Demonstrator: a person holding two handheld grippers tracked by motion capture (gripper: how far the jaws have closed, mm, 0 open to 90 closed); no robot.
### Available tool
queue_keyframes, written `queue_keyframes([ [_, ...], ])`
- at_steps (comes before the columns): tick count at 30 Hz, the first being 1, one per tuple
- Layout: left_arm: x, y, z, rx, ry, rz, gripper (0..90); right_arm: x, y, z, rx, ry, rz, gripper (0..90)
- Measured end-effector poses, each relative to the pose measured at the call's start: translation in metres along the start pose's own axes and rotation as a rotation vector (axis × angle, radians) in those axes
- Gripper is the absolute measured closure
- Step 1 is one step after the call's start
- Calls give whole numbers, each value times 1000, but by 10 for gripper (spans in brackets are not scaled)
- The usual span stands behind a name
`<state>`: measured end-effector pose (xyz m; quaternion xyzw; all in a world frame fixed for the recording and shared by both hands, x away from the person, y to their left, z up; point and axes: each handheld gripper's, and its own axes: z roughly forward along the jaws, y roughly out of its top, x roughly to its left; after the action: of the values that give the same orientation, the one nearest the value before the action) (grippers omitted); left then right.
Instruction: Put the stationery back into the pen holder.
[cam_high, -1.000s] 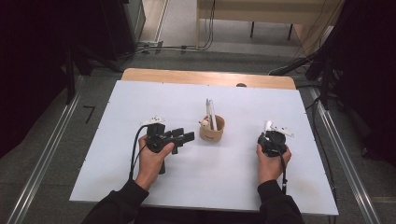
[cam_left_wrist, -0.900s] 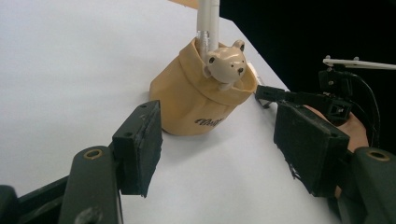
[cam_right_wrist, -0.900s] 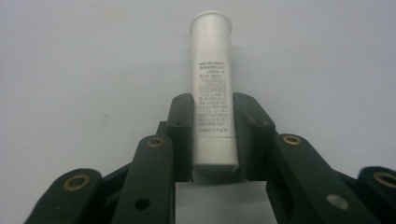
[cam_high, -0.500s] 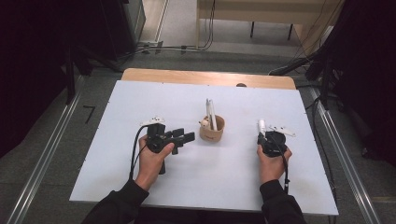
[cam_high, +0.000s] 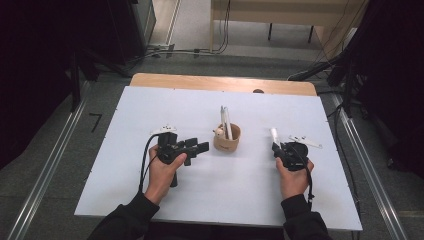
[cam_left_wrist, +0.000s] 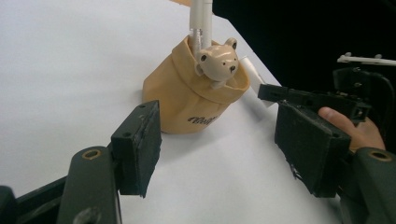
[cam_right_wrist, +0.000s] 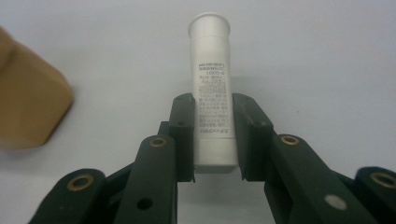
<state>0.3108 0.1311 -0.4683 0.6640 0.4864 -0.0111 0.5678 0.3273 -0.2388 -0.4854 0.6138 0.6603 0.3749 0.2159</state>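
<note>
In the high view, a white table (cam_high: 150, 200) carries a tan holder (cam_high: 227, 139) at its middle, with white tubes (cam_high: 225, 121) standing upright in it. The left tongs (cam_high: 200, 148) are held just left of the holder and point toward it. The right tongs (cam_high: 275, 143) are to the right of the holder, apart from it, and hold a white tube (cam_high: 273, 133) whose long axis points away from the person, tilted a little to the left. A thin white part (cam_high: 305, 141) lies on the table just beyond the right hand (cam_high: 294, 176).

In the left gripper view, the left tongs (cam_left_wrist: 229, 140) have their jaws spread wide with nothing between them. The holder (cam_left_wrist: 191, 100) is a soft folded pouch with a small bear head (cam_left_wrist: 217, 61) at its rim and dark writing low on its side. Behind it, the right tongs (cam_left_wrist: 268, 92) hold the white tube (cam_left_wrist: 252, 81).

In the right gripper view, the right tongs (cam_right_wrist: 212, 135) are closed on the lower part of the tube (cam_right_wrist: 211, 84), and both jaws touch its sides. The tube rises straight up between the jaws, its flared rim at the far end, and small printed text runs along it. The tan holder (cam_right_wrist: 28, 98) is blurred at the left edge.
</note>
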Motion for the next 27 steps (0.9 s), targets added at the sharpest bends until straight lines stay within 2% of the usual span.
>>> queue_keyframes([
  [6,-1,0,1,6,-7,-2,318,11,-1,-19,-17,74,-43,693],
  [9,-2,0,1,5,-10,-7,310,14,-3,-27,-21,90,-67,693],
  [17,-5,-1,4,24,-19,-15,222,21,-7,-41,-23,158,-91,694],
  [27,-9,-2,9,47,-53,-50,223,34,-12,-60,-42,247,-124,694],
])
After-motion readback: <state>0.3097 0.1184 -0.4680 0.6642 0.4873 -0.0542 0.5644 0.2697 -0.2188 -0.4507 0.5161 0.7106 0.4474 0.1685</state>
